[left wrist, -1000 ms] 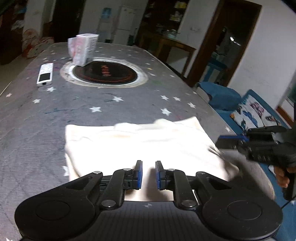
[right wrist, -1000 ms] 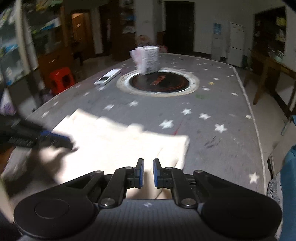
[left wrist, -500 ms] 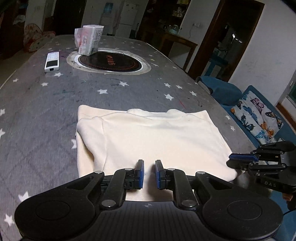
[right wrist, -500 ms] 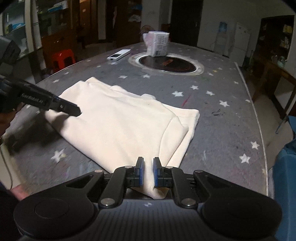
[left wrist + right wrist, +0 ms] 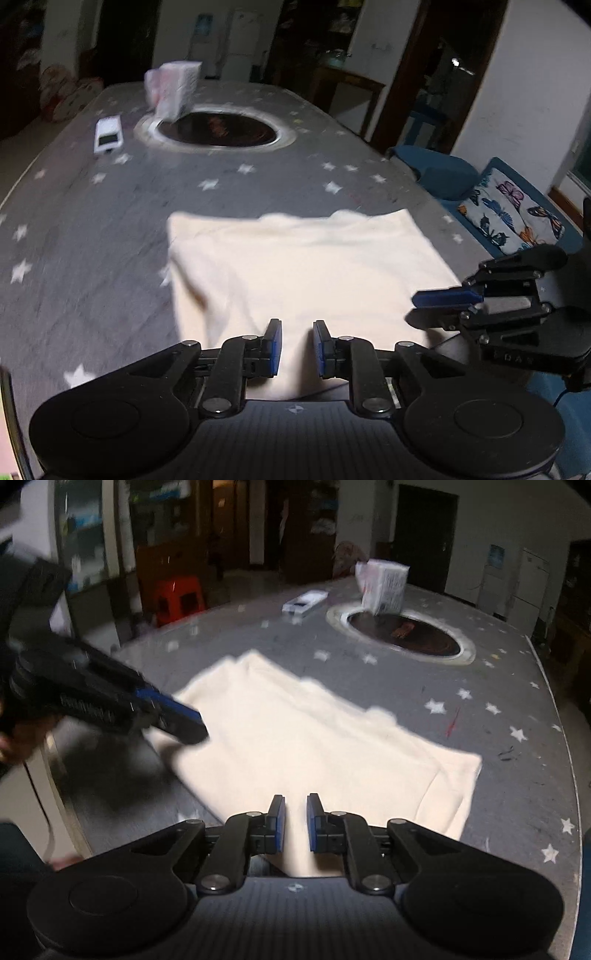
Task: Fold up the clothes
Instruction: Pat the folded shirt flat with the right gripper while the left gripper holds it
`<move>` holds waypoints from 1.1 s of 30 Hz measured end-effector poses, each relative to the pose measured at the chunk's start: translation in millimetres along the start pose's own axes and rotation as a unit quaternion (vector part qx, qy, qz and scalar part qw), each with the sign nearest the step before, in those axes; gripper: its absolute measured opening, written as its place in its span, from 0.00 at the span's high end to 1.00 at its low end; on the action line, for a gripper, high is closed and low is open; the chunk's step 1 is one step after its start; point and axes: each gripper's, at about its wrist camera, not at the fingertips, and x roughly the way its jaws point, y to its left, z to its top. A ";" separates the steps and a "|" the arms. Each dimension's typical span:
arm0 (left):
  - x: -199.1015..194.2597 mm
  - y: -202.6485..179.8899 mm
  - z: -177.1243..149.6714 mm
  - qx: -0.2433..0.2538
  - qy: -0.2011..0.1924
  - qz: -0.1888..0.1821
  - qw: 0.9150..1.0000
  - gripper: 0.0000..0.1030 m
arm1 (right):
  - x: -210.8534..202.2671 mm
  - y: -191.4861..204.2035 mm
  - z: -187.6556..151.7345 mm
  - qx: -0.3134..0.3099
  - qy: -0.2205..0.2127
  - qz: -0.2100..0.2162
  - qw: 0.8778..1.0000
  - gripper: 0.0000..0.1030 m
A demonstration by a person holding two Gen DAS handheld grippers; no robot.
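The cream garment (image 5: 295,273) lies folded flat, long axis across the near edge of the star-patterned table (image 5: 92,221), collar toward the round cooktop (image 5: 218,129). Left gripper (image 5: 297,349) and right gripper (image 5: 294,823) hover above it, jaws slightly apart, empty; a dim room surrounds.

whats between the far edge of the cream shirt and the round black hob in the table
Only bare star-printed tablecloth separates the cream shirt from the hob; both wrist views show it.

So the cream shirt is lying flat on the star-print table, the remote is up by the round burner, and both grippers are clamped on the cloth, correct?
Not quite. The left gripper and right gripper are slightly open, holding nothing, as each wrist view shows. The shirt, table, remote and burner are as described.
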 end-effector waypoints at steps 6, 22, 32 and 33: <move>-11.4 10.4 5.6 -0.030 -0.020 -0.012 0.999 0.78 | -5.0 1.1 10.4 -0.014 0.004 0.000 1.000 0.89; 0.5 29.9 8.0 -0.078 -0.008 -0.001 0.997 0.78 | 33.7 -38.8 40.3 0.032 -0.006 -0.021 0.999 0.89; 2.0 29.1 7.9 -0.077 -0.005 0.000 0.997 0.77 | 50.3 -60.7 53.6 0.075 -0.005 -0.046 0.996 0.89; 2.2 27.6 7.9 -0.073 -0.005 0.001 0.997 0.76 | 51.6 -57.3 58.3 0.067 -0.008 -0.040 0.997 0.88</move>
